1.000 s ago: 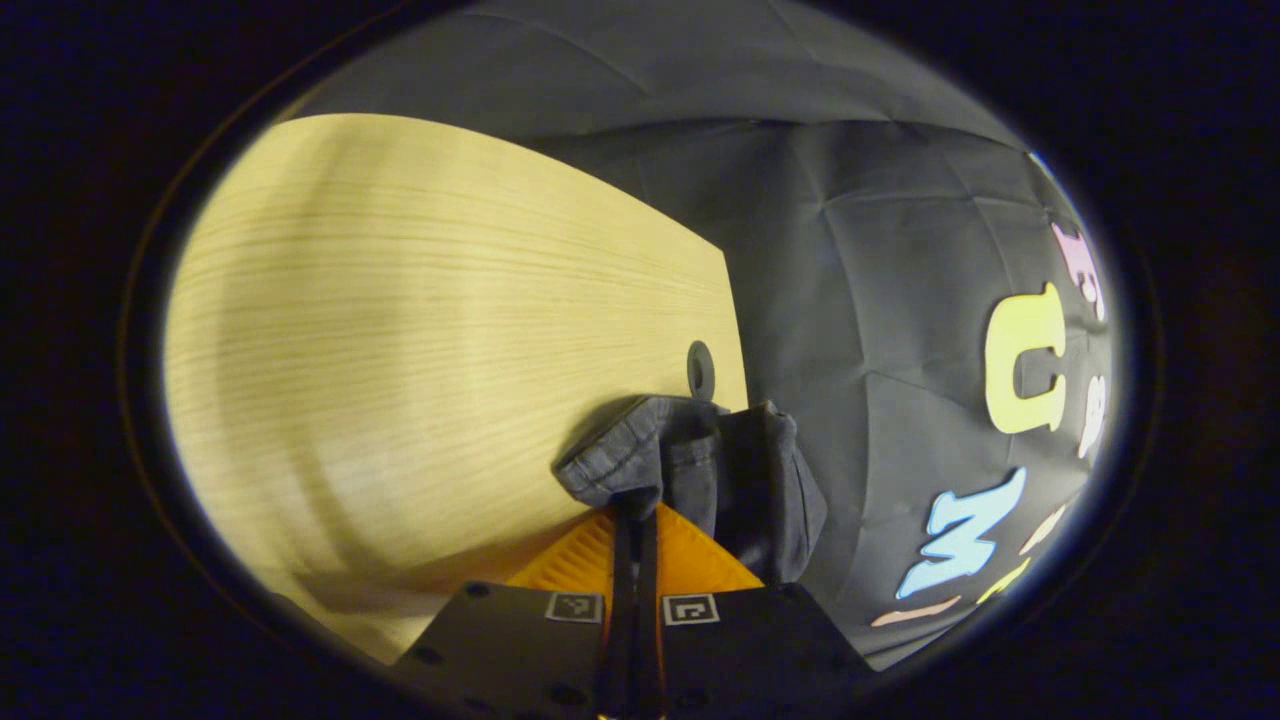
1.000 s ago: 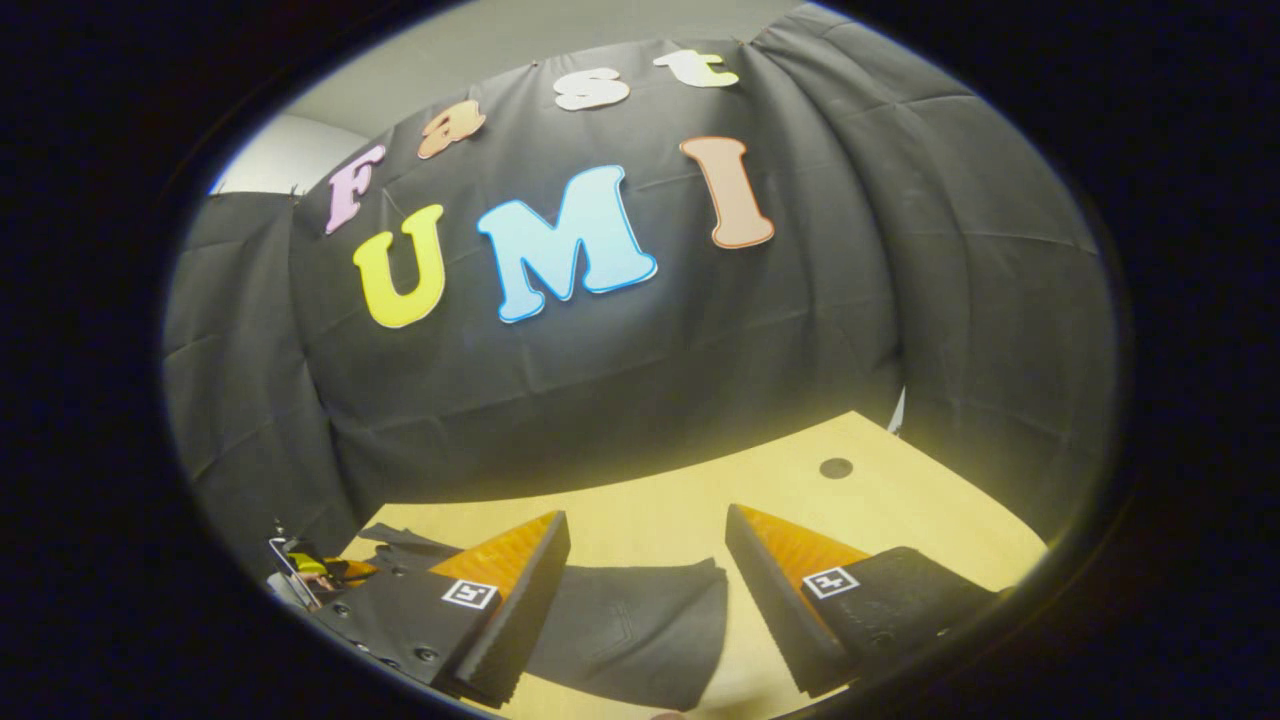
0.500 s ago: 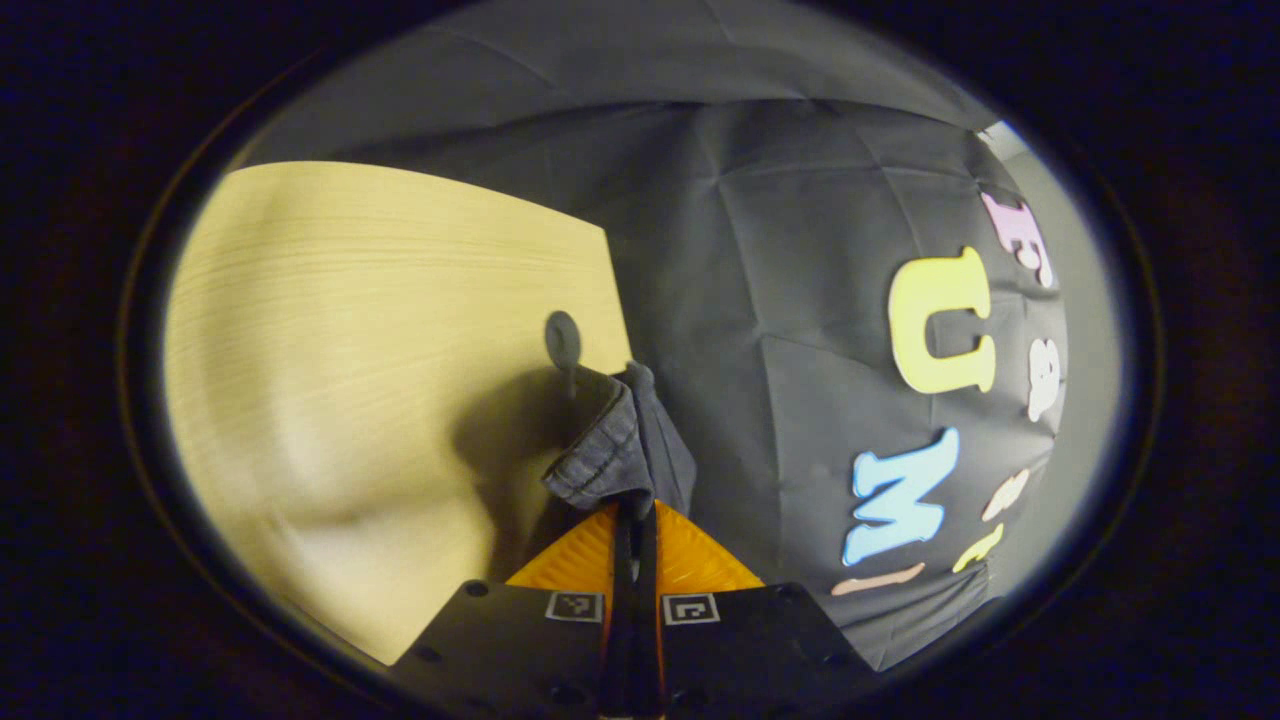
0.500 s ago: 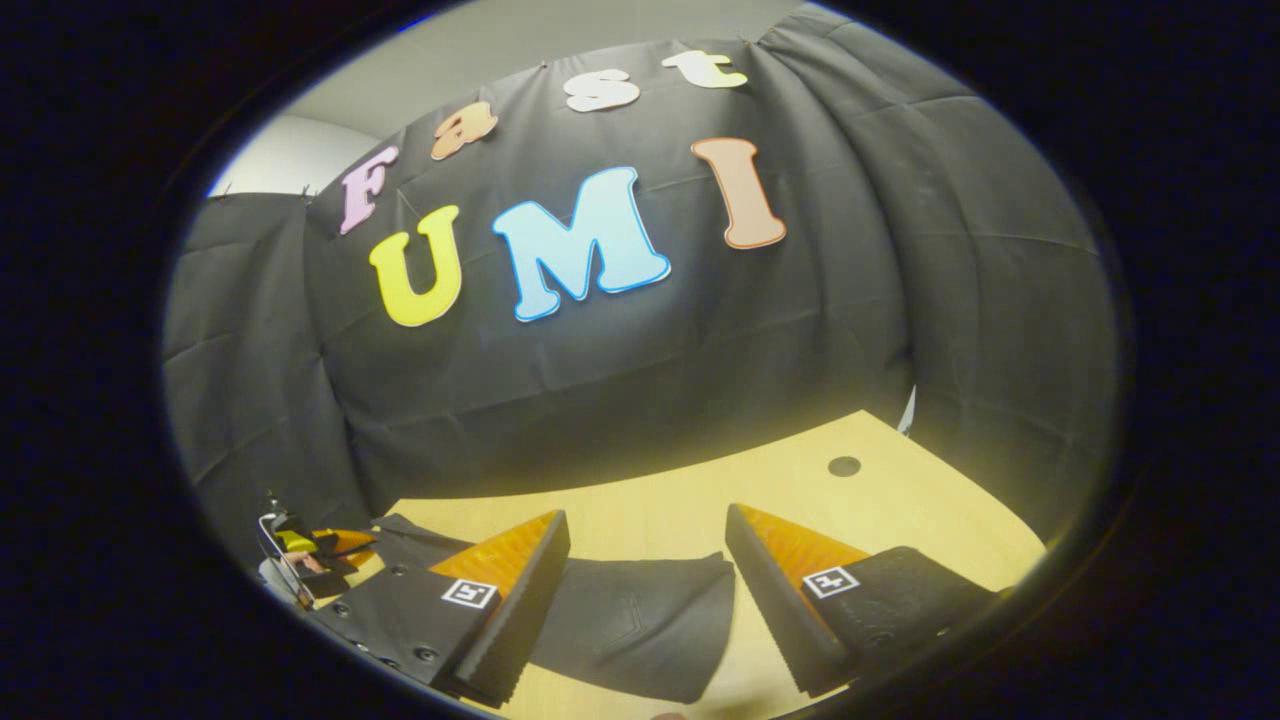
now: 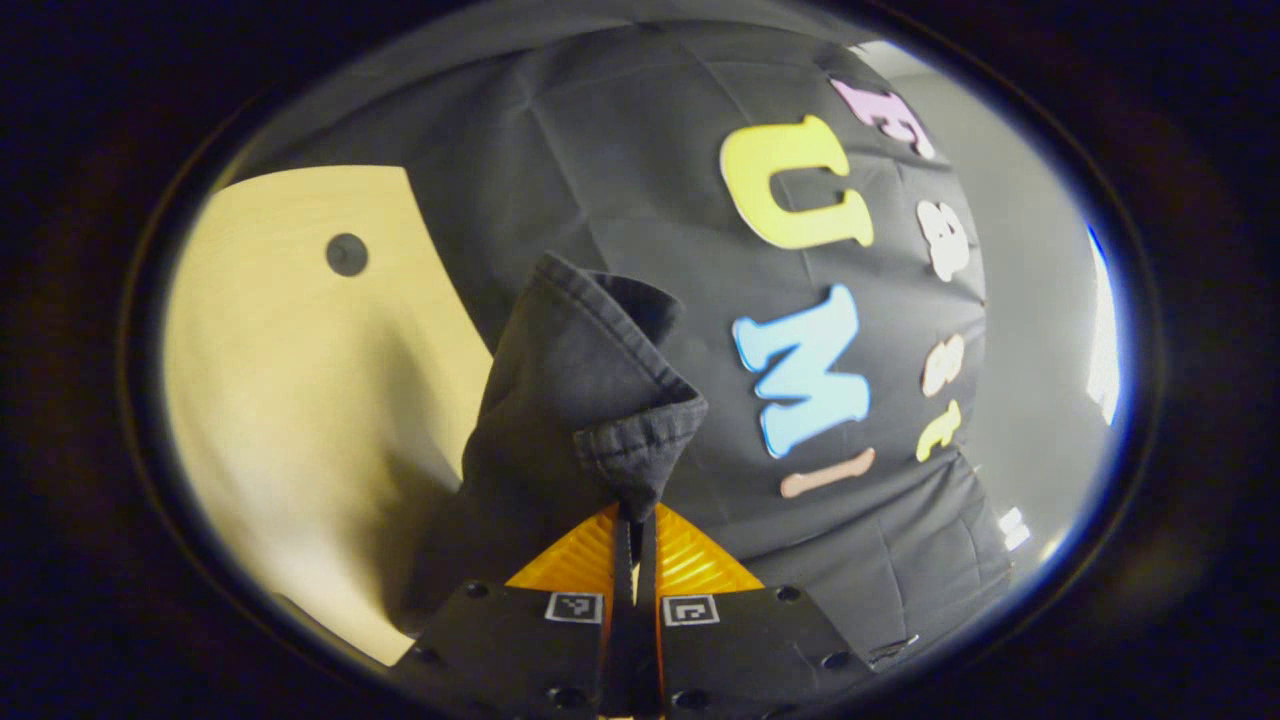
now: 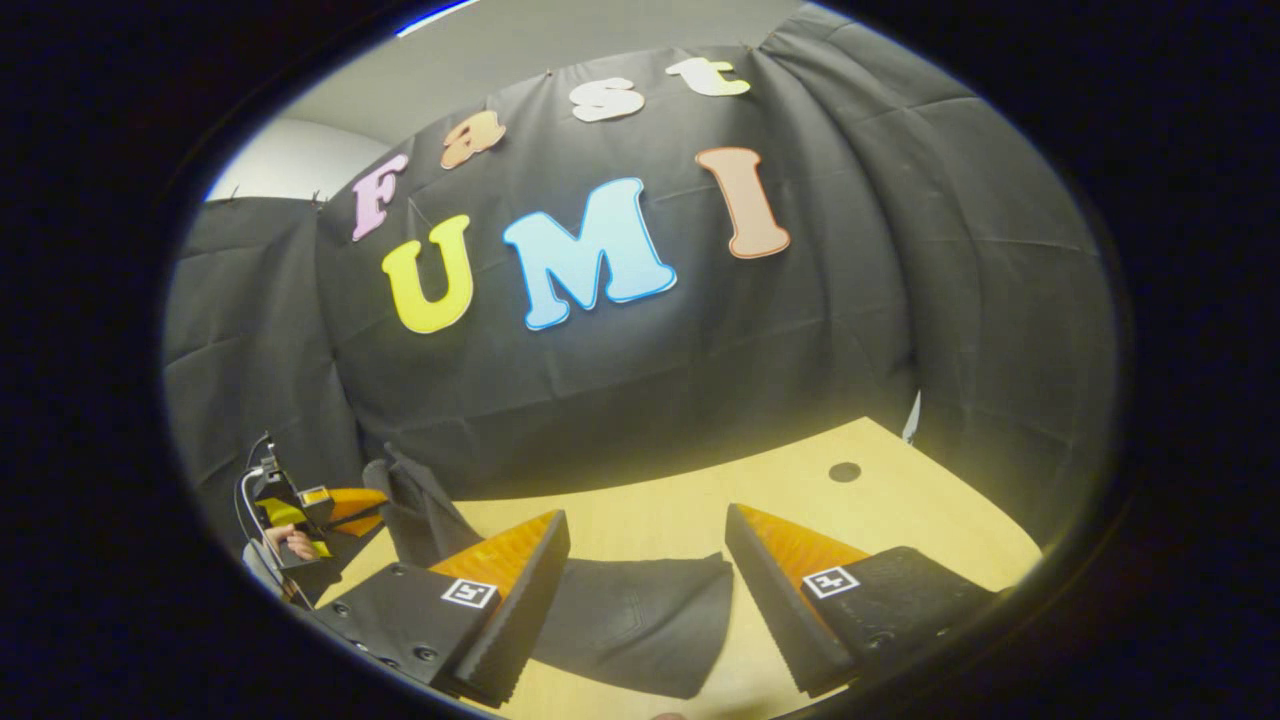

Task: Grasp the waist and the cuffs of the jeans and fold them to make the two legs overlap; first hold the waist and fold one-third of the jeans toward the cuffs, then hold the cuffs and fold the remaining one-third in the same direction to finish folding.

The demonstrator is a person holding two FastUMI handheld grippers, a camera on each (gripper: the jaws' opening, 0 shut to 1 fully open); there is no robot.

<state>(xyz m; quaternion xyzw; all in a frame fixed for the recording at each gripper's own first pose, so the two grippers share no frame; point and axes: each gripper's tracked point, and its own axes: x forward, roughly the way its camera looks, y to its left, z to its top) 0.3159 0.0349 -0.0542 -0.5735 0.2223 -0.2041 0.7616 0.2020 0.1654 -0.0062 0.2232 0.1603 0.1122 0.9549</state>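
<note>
Jeans [image 5: 575, 400]: cuff end hangs lifted in your left gripper [image 5: 632, 520], rest lies on table [image 6: 900, 500].
L claw: 2 fingers clamped on hem.
R claw: your right gripper [image 6: 648, 590] wide apart above folded denim, holding nothing.

Jeans cuff [image 5: 590, 400] higher in left gripper [image 5: 636, 520].

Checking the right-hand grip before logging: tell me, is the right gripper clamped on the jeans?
No, the right gripper stands open, its fingers apart above the jeans lying on the table.
</note>
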